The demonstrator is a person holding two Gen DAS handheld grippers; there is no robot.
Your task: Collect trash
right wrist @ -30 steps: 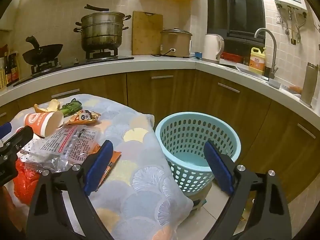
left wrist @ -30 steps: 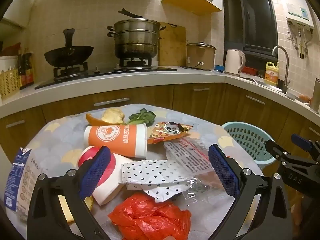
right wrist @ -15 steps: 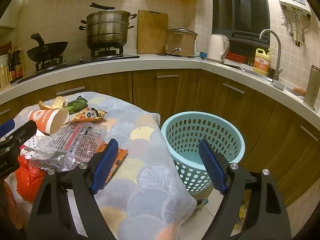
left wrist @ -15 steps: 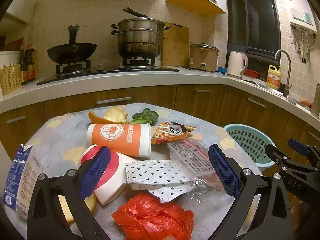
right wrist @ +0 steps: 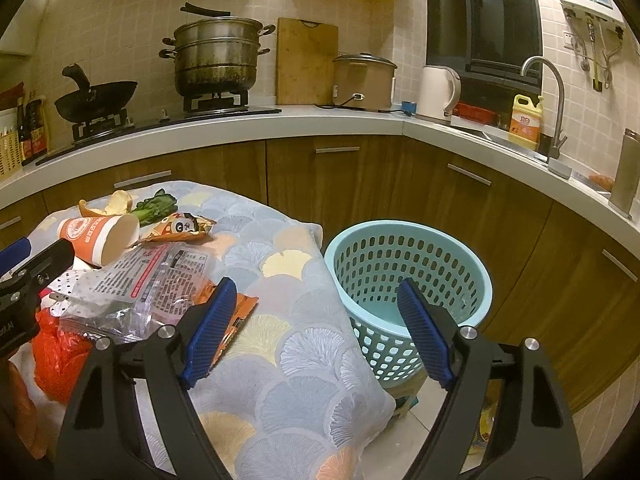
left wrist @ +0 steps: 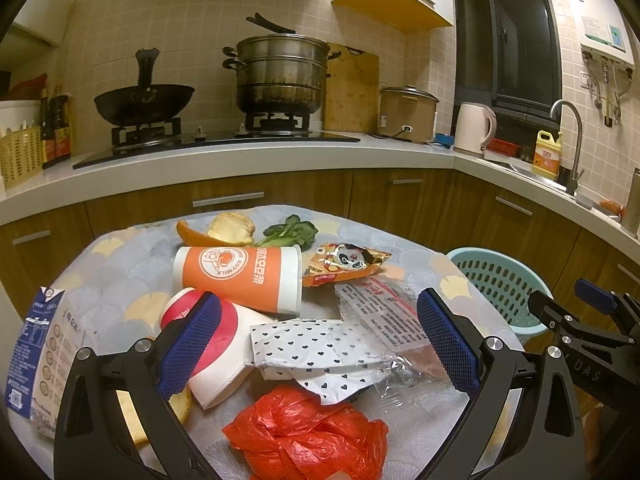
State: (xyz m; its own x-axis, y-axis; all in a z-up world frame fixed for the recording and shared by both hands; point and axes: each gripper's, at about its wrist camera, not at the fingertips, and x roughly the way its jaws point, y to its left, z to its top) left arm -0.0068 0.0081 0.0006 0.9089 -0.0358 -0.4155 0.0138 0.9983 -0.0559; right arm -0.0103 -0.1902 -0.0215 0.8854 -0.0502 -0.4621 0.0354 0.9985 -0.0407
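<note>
Both grippers have edged closer to the trash pile; right gripper [right wrist: 316, 330] fingers now narrower yet still apart, empty. Left gripper [left wrist: 318, 344] fingers wide, empty, over the cloth-covered surface [left wrist: 120, 276]. One perforated plastic basket [right wrist: 408, 276] beside it. On the surface: two paper cups, one crumpled red bag [left wrist: 308, 436], one polka-dot wrapper [left wrist: 308, 344].

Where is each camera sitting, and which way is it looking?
Left wrist: on the left gripper, open, looking over the trash on the table; the right gripper pokes in at right.
Right wrist: on the right gripper, open, facing the table edge and blue basket; the left gripper's tip pokes in at left.
Both show the orange cup, the basket and the stove pot.
</note>
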